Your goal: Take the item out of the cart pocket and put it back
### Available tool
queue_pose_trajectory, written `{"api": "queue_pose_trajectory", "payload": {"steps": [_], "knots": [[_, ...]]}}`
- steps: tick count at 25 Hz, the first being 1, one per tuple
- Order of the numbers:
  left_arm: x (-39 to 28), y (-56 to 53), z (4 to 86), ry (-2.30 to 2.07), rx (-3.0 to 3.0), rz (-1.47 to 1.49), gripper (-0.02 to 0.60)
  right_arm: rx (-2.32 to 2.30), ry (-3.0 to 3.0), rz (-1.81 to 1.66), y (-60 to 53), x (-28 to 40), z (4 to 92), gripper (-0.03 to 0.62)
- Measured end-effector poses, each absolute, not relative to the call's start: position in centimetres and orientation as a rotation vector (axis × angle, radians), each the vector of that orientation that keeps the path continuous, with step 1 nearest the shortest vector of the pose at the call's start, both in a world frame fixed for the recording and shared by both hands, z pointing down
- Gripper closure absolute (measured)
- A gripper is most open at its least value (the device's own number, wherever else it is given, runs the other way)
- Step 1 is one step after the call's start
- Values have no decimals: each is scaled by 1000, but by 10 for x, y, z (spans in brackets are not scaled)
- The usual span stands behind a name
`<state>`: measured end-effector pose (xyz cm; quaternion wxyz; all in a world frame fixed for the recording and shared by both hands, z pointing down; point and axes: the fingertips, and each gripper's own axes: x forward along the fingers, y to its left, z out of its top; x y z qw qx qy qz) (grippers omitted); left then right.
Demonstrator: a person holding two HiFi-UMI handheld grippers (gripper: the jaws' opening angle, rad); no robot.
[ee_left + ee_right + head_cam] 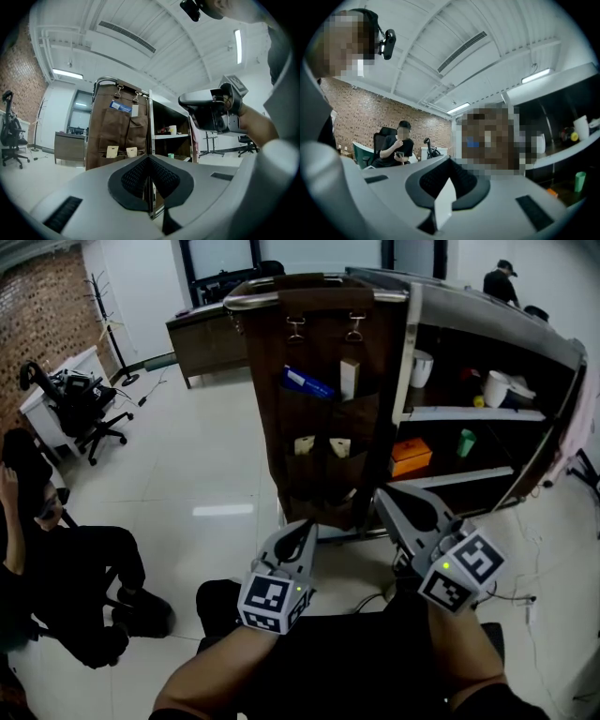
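Observation:
A brown hanging pocket organizer (319, 427) covers the near end of the cart (487, 343). Its upper pockets hold a blue item (307, 382) and a beige item (349, 378); two cream packets (305, 445) stick out of the lower pockets. My left gripper (307, 524) is shut and empty, low in front of the organizer. My right gripper (380, 493) is also shut, beside the cart's lower corner, with nothing seen in it. In the left gripper view the shut left gripper (149, 157) faces the organizer (112, 136), with the blue item (120, 107) high up.
The cart shelves carry a white cup (421, 368), an orange box (411, 457) and a green cup (466, 442). A person in black (56, 568) sits at the left, near an office chair (80, 409). Cables (525, 596) lie on the floor at the right.

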<state>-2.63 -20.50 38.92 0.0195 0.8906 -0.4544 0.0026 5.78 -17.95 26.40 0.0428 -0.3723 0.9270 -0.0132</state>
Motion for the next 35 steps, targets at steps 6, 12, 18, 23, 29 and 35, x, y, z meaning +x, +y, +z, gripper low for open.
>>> {"api": "queue_pose_trajectory", "payload": {"steps": [6, 12, 18, 23, 29, 35], "knots": [[-27, -206, 389, -1413, 2767, 5, 581, -1188, 2901, -128, -189, 46, 332, 591], [-26, -206, 389, -1405, 2765, 10, 581, -1198, 2949, -190, -193, 40, 371, 591], [-21, -206, 390, -1393, 2776, 13, 581, -1183, 2973, -204, -193, 36, 380, 591], [-22, -205, 390, -1395, 2769, 19, 581, -1181, 2972, -199, -191, 35, 379, 591], [-22, -205, 389, -1394, 2774, 13, 581, -1177, 2966, -208, -192, 35, 377, 591], [-23, -205, 388, -1403, 2769, 16, 581, -1164, 2969, -211, -191, 32, 377, 591]]}}
